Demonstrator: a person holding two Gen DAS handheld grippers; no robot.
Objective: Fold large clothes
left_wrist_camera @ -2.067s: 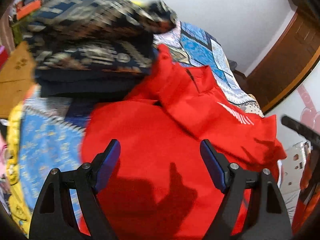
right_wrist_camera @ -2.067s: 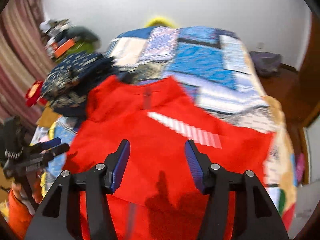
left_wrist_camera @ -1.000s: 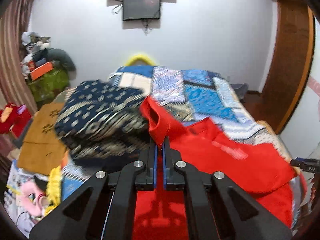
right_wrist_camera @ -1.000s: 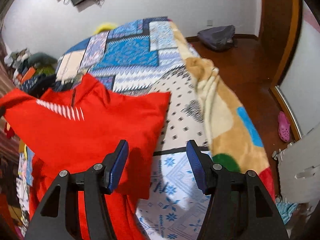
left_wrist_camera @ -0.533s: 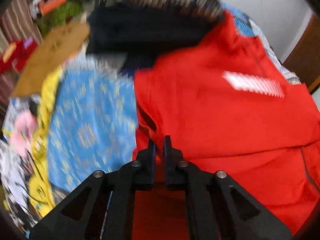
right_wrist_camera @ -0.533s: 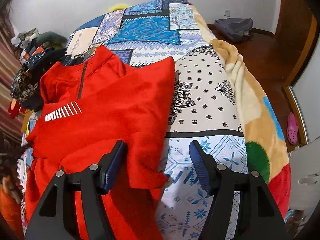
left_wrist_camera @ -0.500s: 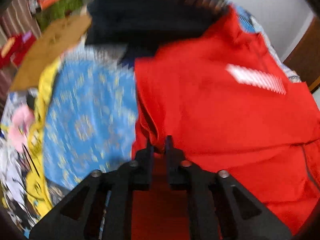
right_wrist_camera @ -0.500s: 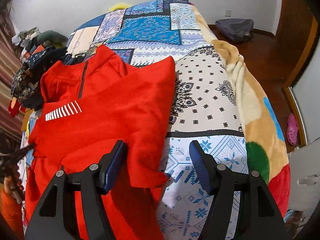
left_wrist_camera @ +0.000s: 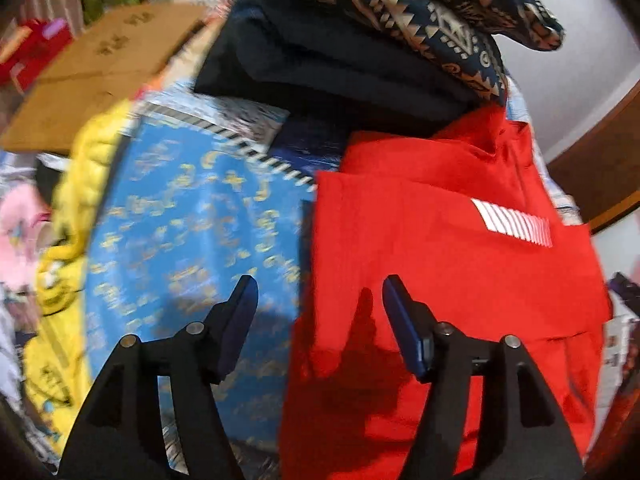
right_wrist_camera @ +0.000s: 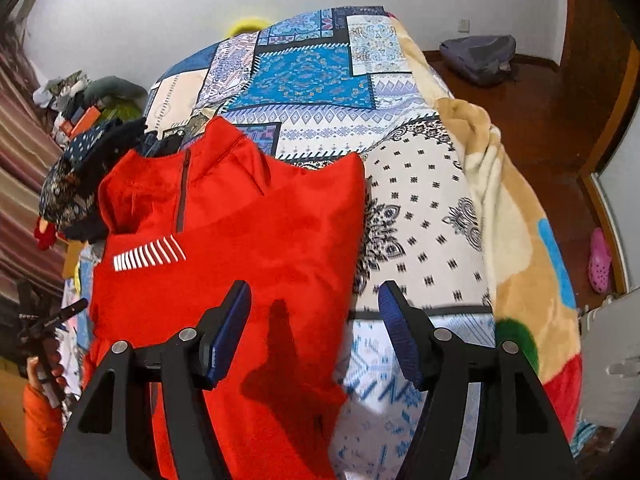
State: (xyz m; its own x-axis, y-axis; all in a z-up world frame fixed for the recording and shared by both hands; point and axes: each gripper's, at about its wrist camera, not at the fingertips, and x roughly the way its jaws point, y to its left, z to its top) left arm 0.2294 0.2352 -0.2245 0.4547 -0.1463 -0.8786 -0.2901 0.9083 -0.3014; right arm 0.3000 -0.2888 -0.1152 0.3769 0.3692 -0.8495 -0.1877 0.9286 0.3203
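Moments after letting go, the left tool (left_wrist_camera: 316,304) hangs over the near left edge of the red fleece pullover (left_wrist_camera: 448,264), its jaws opening w/ nothing between the pads; a second ago they were pinched shut on a raised fold of that red cloth near the collar, so the flap has been carried across and dropped. Result: the pullover now lies on the bed's patchwork quilt (right_wrist_camera: 424,208) w/ both sides turned in, a tidy upright panel, white striped chest mark (right_wrist_camera: 148,258) showing and the short zip (right_wrist_camera: 182,192) running up to the collar at the far end. Right tool (right_wrist_camera: 314,312) hovers over the garment's opposite edge, jaws roughly half apart and holding nothing, one finger above red cloth, the other above bare quilt; it has barely shifted vs. half a sec ago. Judging by the shape, the lengthwise folds look done, and what's left is prob. a hem-to-collar fold, w/ each tool taking a bottom corner. A stack of dark patterned clothes (left_wrist_camera: 400,32) sits just beyond the collar, touching or nearly so; can't tell which. In the right wrist view, the person's left hand (right_wrist_camera: 44,368) grips the other tool's handle at far left, orange sleeve below it.
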